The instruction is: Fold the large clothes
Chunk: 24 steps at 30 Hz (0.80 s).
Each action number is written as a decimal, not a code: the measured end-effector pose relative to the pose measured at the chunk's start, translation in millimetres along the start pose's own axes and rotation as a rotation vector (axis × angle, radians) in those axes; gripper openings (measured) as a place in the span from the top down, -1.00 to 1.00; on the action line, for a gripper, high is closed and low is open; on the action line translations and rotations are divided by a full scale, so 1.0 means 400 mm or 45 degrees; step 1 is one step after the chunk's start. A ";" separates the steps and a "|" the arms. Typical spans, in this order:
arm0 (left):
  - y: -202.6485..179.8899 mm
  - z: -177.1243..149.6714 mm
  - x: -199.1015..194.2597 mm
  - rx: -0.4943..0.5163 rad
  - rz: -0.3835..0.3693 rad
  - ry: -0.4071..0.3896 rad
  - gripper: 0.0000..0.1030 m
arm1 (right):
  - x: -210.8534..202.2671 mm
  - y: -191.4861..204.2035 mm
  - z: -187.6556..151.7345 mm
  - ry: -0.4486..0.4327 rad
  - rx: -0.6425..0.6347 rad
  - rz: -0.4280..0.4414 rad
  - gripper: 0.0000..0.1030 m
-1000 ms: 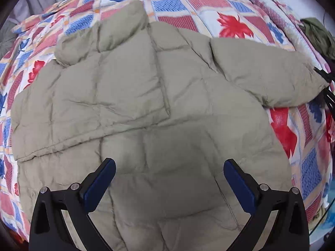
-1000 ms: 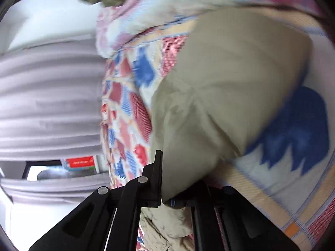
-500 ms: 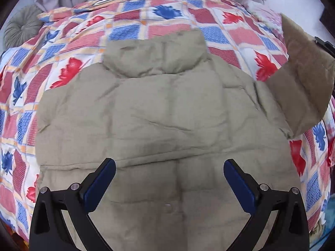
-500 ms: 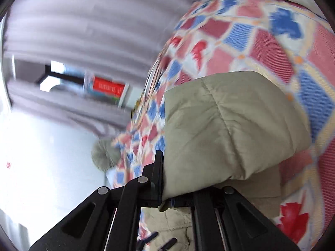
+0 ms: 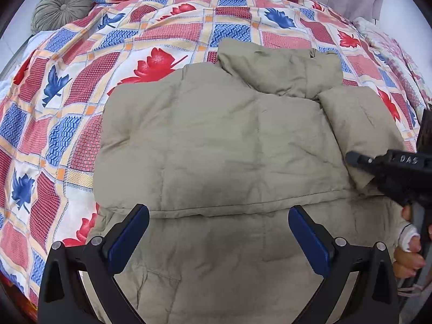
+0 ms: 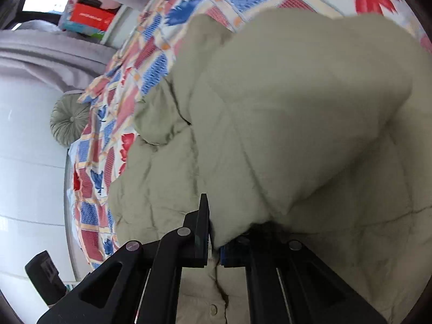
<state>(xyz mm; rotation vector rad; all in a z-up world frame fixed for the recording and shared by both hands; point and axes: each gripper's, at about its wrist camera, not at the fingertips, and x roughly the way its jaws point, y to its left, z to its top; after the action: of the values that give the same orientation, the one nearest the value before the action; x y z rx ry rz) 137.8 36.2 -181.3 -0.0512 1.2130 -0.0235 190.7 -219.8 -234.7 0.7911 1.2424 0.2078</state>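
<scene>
Pinching the sleeve (image 6: 297, 113) of the khaki jacket (image 5: 216, 145), right gripper (image 6: 214, 243) fingers clamped, left gripper (image 5: 217, 232) fingers spread wide, empty

Raised letters "DAS" stand on the black body of the right gripper (image 5: 359, 159) — plain in the left wrist view. The red box (image 6: 90, 17) carries white print, probably a brand — too blurred to read.

Left gripper (image 5: 218, 239) gapes; right gripper (image 6: 214, 239) pinched tight.
</scene>
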 end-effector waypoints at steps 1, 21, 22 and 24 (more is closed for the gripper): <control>0.003 0.000 0.003 -0.002 -0.006 0.001 -1.00 | 0.008 -0.016 -0.006 0.010 0.025 -0.003 0.87; 0.048 0.114 0.010 -0.053 -0.235 -0.072 -1.00 | -0.191 -0.077 0.070 -0.303 0.301 0.025 0.75; 0.061 0.117 0.006 -0.069 -0.255 -0.079 -1.00 | -0.190 -0.052 0.072 -0.309 0.252 0.018 0.77; 0.096 0.125 0.001 -0.119 -0.303 -0.087 -1.00 | -0.179 0.026 0.071 -0.298 0.086 0.019 0.78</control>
<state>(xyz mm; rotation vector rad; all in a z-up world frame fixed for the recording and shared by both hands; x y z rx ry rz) 184.5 75.8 -166.2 -0.2757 1.1342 -0.1720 194.5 -263.3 -170.5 0.8579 1.0270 0.0824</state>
